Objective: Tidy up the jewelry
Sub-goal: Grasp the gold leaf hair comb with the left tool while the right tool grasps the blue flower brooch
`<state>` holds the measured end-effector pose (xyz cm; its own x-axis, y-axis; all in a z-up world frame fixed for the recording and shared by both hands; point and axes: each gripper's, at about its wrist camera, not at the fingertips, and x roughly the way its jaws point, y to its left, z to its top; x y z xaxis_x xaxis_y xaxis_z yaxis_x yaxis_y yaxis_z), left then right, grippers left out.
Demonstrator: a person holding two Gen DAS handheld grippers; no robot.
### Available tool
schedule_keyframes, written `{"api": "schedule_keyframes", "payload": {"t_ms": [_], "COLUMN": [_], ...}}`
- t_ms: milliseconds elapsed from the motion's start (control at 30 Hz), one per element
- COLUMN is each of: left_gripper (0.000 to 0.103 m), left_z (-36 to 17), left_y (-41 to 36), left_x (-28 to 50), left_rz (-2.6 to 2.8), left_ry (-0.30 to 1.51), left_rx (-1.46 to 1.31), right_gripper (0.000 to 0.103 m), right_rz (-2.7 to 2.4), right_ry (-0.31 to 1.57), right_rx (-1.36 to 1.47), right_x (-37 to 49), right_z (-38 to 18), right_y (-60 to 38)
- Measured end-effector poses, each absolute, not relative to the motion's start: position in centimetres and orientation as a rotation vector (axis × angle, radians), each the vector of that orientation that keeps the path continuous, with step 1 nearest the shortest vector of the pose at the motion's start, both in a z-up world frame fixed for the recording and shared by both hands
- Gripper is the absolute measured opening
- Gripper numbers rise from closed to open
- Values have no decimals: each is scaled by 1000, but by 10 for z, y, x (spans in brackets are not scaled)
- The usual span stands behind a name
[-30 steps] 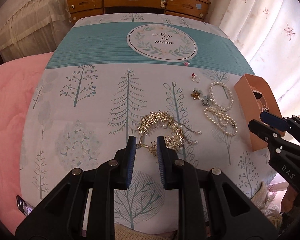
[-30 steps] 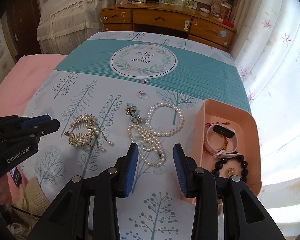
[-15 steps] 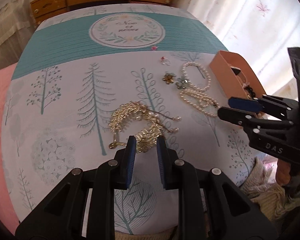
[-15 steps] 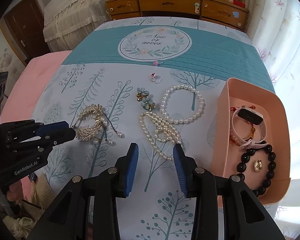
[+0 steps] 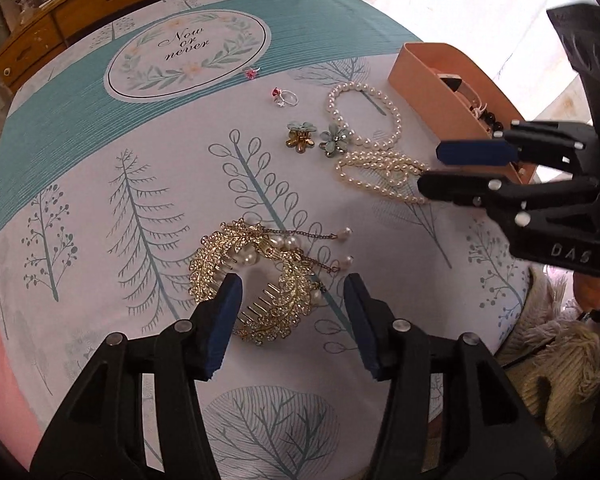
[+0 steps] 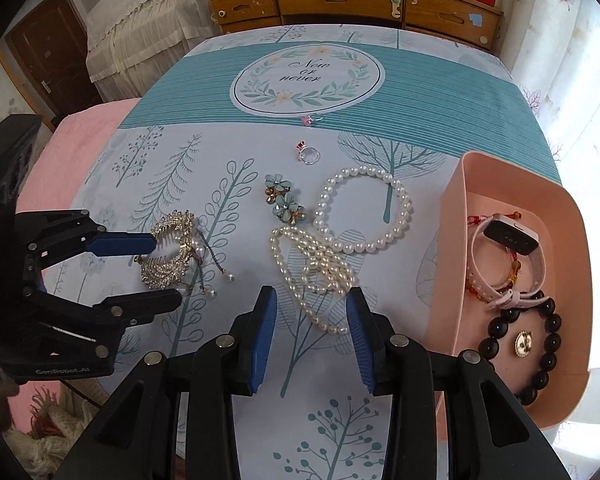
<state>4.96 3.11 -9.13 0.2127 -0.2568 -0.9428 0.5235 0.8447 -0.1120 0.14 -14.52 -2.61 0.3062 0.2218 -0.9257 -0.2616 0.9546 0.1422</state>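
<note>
My left tongs (image 5: 292,312) stand wide apart over the gold hair comb (image 5: 260,280), one finger on each side of it; neither view confirms contact, and the comb lies flat on the tree-print cloth (image 5: 140,184). From the right wrist view the same left tongs (image 6: 162,272) bracket the comb (image 6: 172,250), upper pad just beside its teeth. My right tongs (image 6: 310,336) are also spread, gripping nothing, with the tail of the doubled pearl strand (image 6: 316,268) lying between the fingertips. A round pearl bracelet (image 6: 364,208) touches that strand. Two flower earrings (image 6: 284,198) sit just beside the pearls; a ring with a red stone (image 6: 308,154) lies beyond them, a small pink piece (image 6: 308,119) farther still. The pink tray (image 6: 452,208) on the right holds a white band watch (image 6: 508,240), a black bead bracelet (image 6: 540,344) and a gold charm (image 6: 523,343).
</note>
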Motion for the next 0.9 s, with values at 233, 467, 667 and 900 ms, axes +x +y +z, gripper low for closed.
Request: {"api": "schedule_keyframes", "payload": {"t_ms": [233,467,667,900], "left_gripper": [42,31,20,17], "left_z": [-96,-103,-99,-94], "left_y": [21,24,30,41], "left_x": [51,55,58,59], "left_rz": [-582,-564,-534,-515], "left_ry": [1265,1289,1292,1296], "left_rx": [322,304,272,203], "right_gripper": [36,36,35,17], "right_rz": [376,471,486,465], "right_ry": [1189,1170,1151,1147], "right_rx": [-38,-63,-200,-286], "right_x": [34,56,62,62], "right_z": [-21,-27,-43,-59], "right_y": [-143,-121,-93,-86]}}
